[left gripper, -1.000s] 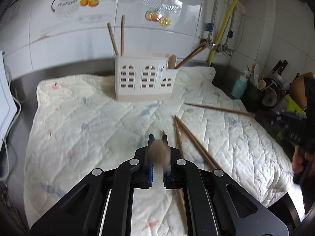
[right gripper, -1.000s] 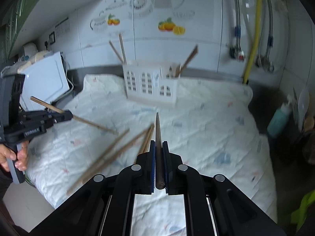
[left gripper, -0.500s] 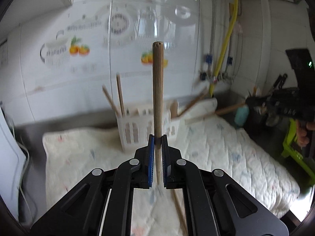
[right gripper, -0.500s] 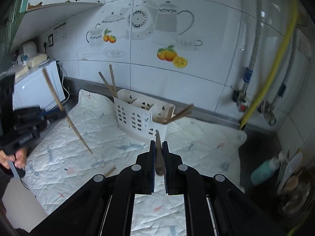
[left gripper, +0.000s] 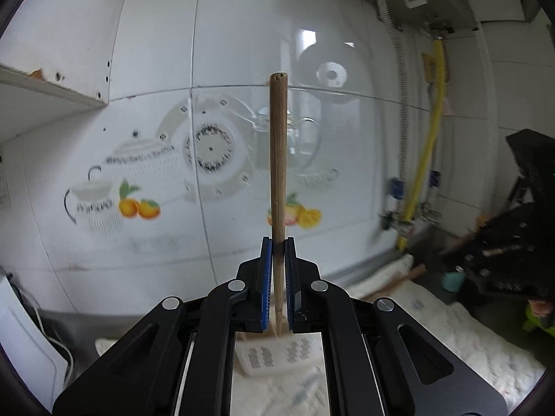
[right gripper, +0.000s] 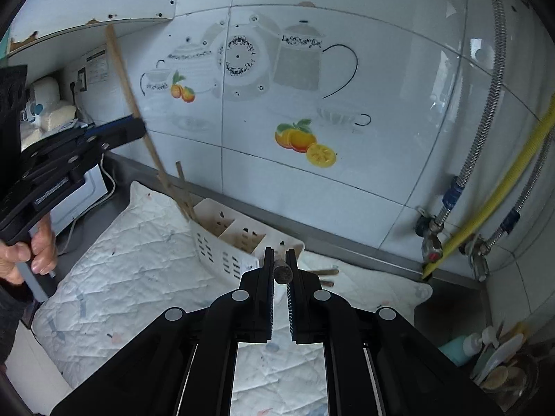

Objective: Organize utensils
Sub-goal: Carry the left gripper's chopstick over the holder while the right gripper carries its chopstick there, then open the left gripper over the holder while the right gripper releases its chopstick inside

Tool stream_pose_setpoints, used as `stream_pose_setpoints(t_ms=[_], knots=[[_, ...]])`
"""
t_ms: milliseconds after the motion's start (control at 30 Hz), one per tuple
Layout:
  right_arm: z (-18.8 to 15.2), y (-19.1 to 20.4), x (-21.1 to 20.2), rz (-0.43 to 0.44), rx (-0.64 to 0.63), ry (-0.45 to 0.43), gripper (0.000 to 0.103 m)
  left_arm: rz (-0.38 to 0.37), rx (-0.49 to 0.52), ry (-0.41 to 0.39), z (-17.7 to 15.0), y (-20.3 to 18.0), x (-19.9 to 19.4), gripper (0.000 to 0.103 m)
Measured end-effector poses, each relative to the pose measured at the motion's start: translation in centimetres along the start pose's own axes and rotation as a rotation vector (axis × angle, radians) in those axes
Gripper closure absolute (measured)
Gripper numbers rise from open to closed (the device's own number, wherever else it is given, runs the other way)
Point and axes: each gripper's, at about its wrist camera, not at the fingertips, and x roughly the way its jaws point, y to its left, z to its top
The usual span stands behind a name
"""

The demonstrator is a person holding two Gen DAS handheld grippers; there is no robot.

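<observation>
The left hand-held gripper [left gripper: 278, 242] is clamped tight on a wooden chopstick [left gripper: 278, 159], which stands upright between its blue pads, the blunt end up against the tiled wall [left gripper: 242, 52]. In the right wrist view the same chopstick [right gripper: 130, 104] slants above the white utensil holder [right gripper: 222, 246], its lower end near 2 chopsticks [right gripper: 184, 190] that already lean out of the holder's far left compartment. A person's hand [right gripper: 31, 253] grips the handle of that left hand-held gripper [right gripper: 137, 128]. The right hand-held gripper [right gripper: 281, 260] is also closed on a chopstick [right gripper: 283, 272], seen end-on between its pads, just over the near right corner of the holder. The holder stands on a white quilted mat [right gripper: 131, 260] spread over the counter [right gripper: 347, 242], and 2 more chopsticks [right gripper: 324, 277] lie on the mat just beyond the right hand-held gripper.
</observation>
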Motion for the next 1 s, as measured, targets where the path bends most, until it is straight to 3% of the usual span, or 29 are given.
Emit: stream_pose_setpoints(t_ms=[167,500,800,933,1000], knots=[[0.4,-0.2,2.3,0.017,-0.006,0.021,0.097,0.045,-0.001,0.026,-0.6,0.8,4.3,0.098],[-0.3,-0.7,6.1,0.028,-0.002,0.084,0.096,0.042,-0.041,0.138,-4.0,2.3,9.8,0.098],[-0.3,-0.6,7.3,0.029,0.025,0.078,0.096,0.035,-0.028,0.134,-3.7,1.8,9.1,0.093],[-0.1,-0.6,6.4,0.014,0.031,0.053,0.094,0.034,-0.016,0.108,-3.1,1.2,7.2,0.077],[-0.3,-0.6,5.3,0.005,0.035,0.034,0.093,0.033,-0.006,0.091,-2.8,1.0,6.0,0.075]])
